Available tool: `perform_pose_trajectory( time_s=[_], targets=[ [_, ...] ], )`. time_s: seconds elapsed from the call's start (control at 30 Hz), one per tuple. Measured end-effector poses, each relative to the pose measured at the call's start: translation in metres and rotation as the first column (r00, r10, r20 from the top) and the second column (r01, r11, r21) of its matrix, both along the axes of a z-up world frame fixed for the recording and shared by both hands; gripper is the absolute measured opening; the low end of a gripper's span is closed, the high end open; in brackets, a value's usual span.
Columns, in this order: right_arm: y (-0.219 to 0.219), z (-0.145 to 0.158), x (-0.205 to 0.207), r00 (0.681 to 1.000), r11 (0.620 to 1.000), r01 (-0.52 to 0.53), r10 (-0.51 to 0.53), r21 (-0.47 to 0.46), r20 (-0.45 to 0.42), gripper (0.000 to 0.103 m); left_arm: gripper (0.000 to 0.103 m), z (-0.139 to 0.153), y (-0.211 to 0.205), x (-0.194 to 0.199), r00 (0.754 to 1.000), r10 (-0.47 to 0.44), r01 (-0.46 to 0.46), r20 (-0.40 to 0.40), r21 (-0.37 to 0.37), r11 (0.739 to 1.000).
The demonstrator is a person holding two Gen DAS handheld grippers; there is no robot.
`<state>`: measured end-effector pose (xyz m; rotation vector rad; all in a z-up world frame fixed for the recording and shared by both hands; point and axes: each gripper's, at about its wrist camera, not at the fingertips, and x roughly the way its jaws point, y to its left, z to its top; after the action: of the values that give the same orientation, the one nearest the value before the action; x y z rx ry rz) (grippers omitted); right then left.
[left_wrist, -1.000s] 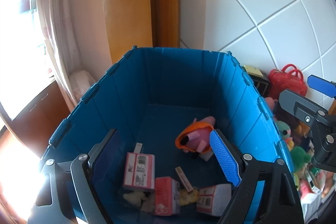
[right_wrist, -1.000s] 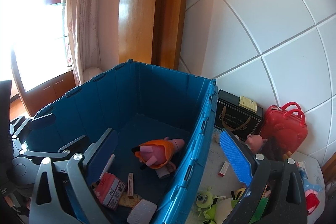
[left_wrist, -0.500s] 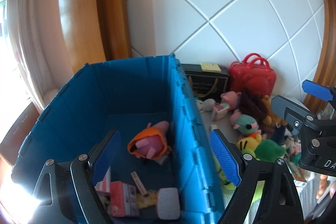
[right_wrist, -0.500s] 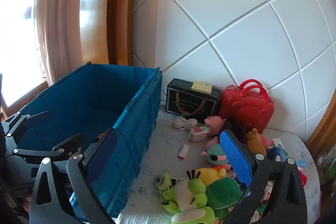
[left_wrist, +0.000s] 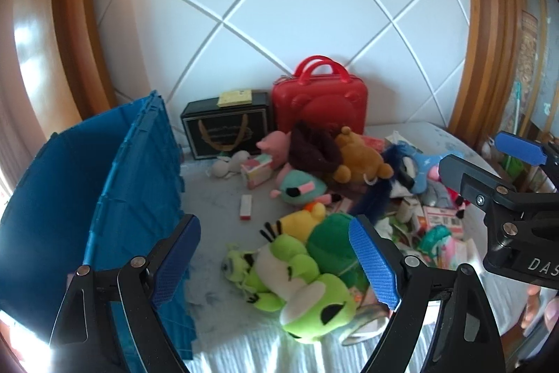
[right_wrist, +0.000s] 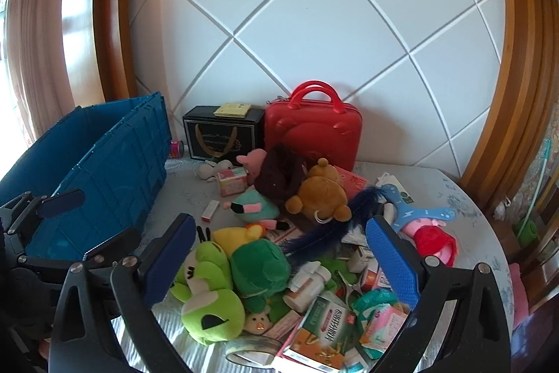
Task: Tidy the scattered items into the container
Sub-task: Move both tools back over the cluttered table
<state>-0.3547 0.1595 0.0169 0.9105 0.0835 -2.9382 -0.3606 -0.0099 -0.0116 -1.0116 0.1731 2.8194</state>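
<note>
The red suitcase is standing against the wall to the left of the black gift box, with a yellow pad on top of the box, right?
Not quite. The red suitcase stands to the right of the black gift box, not the left; the right wrist view shows it clearly. The rest holds: both stand against the wall, and the yellow pad lies on top of the box.

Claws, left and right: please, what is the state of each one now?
Left claw: open, holding nothing, above the green plush frog.
Right claw: open, holding nothing, above the toy pile.
</note>
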Motion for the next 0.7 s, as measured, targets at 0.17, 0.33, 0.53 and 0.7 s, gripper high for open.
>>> perform_pose_trajectory(
  time_s=[0.17,0.33,0.53,0.7],
  targets=[
    [0.062,-0.023,0.015,0.998,0.999,0.041,-0.041,0.005,0.045,0.099,0.088,-0.021,0.059,0.007,0.998,-0.031,0.031,0.046,0.006,1.0],
    [0.116,-0.053,0.024,0.992,0.997,0.078,-0.078,0.002,0.098,0.099,0.088,-0.051,0.105,0.013,0.993,-0.048,0.047,0.109,0.009,0.999],
    [0.165,-0.101,0.025,0.972,0.991,0.134,-0.128,-0.017,0.195,0.099,0.088,-0.1,0.144,0.009,0.972,-0.071,0.075,0.223,-0.012,0.997],
    [0.193,-0.15,0.019,0.94,0.983,0.182,-0.165,-0.03,0.297,0.099,0.088,-0.15,0.166,0.001,0.941,-0.095,0.111,0.325,-0.03,0.993]
  ],
)
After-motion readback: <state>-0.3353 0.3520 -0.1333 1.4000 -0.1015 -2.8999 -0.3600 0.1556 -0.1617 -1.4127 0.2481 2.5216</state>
